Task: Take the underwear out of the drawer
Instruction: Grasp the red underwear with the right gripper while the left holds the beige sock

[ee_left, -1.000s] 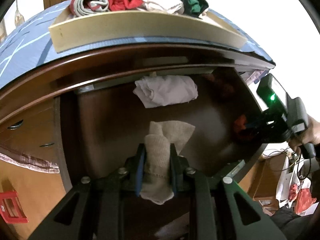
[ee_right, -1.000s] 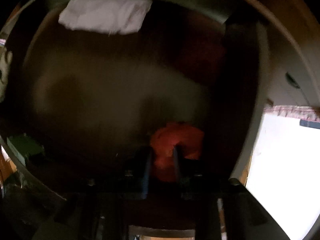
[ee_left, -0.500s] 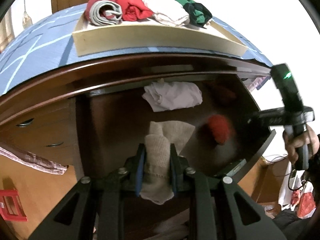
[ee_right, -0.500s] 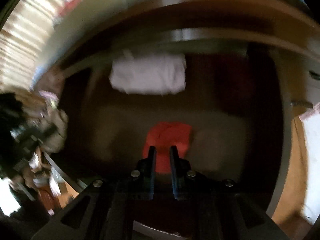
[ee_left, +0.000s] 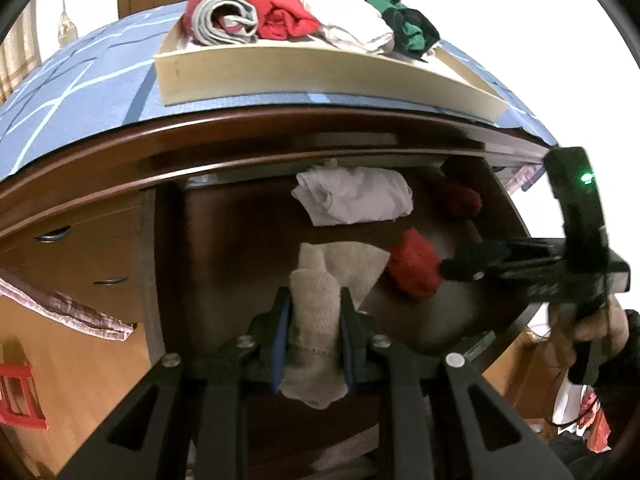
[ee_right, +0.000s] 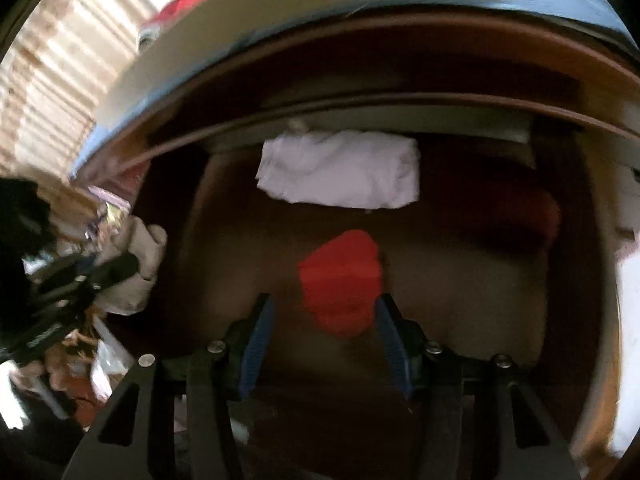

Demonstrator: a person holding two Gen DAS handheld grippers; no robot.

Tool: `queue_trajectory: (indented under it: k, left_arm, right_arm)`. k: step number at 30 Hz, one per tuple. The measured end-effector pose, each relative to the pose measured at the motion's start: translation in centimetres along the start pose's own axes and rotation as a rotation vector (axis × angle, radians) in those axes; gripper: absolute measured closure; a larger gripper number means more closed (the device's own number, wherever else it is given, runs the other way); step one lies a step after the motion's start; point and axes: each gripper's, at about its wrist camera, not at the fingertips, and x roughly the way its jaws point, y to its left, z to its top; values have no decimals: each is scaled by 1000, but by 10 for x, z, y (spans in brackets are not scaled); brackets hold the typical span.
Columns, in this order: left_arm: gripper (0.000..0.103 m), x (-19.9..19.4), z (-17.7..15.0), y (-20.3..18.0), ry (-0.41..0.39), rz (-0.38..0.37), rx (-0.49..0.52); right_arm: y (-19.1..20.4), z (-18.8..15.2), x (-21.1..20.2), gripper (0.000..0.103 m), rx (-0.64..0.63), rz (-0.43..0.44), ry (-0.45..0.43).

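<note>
My left gripper [ee_left: 314, 300] is shut on beige underwear [ee_left: 316, 320] and holds it over the open dark wooden drawer [ee_left: 224, 248]. My right gripper [ee_right: 322, 308] is open, with a red piece of underwear [ee_right: 344, 280] loose between its jaws above the drawer floor. In the left wrist view the right gripper [ee_left: 444, 270] comes in from the right, its tips at that red underwear [ee_left: 414, 266]. White folded underwear [ee_left: 356, 196] lies at the drawer's back; it also shows in the right wrist view [ee_right: 340, 172]. A dark red piece [ee_left: 460, 200] lies at the back right.
A pale wooden tray [ee_left: 320, 72] on the blue cloth-covered dresser top [ee_left: 80, 92] holds several rolled garments. Closed drawers with metal handles [ee_left: 108, 281] are at the left. A red crate [ee_left: 20, 396] stands on the floor at lower left.
My right gripper carried the red underwear out from the drawer's right side towards the middle, then opened; the red piece now sits loose between its jaws. My left gripper lifted slightly with the beige underwear.
</note>
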Motion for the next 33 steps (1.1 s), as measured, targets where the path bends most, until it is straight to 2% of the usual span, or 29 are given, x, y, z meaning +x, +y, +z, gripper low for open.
queue_trajectory:
  k: [5, 9, 10, 11, 17, 21, 26, 31, 33]
  left_arm:
    - [83, -3, -2, 5, -6, 23, -14]
    - [83, -4, -3, 6, -13, 15, -28]
    - [83, -5, -3, 6, -14, 14, -28]
    - [83, -5, -4, 5, -15, 11, -29]
    - [83, -5, -5, 1, -24, -1, -44]
    - [83, -10, -7, -2, -40, 1, -48]
    - [83, -14, -9, -6, -53, 12, -60]
    - [83, -19, -13, -11, -64, 4, -67]
    - [83, -21, -15, -12, -67, 7, -71]
  right_arm:
    - [19, 9, 33, 48, -75, -58, 78]
    - [14, 12, 46, 50, -42, -87, 117]
    - [13, 11, 46, 59, -48, -107, 109]
    - [13, 10, 45, 73, -54, -127, 104]
    - [-7, 3, 35, 86, 24, -69, 46]
    - [-13, -9, 12, 88, 75, -36, -27]
    - [-17, -21, -27, 91, 140, 61, -120]
    - [-2, -30, -65, 93, 116, 111, -199]
    - [6, -29, -69, 93, 85, 85, -214]
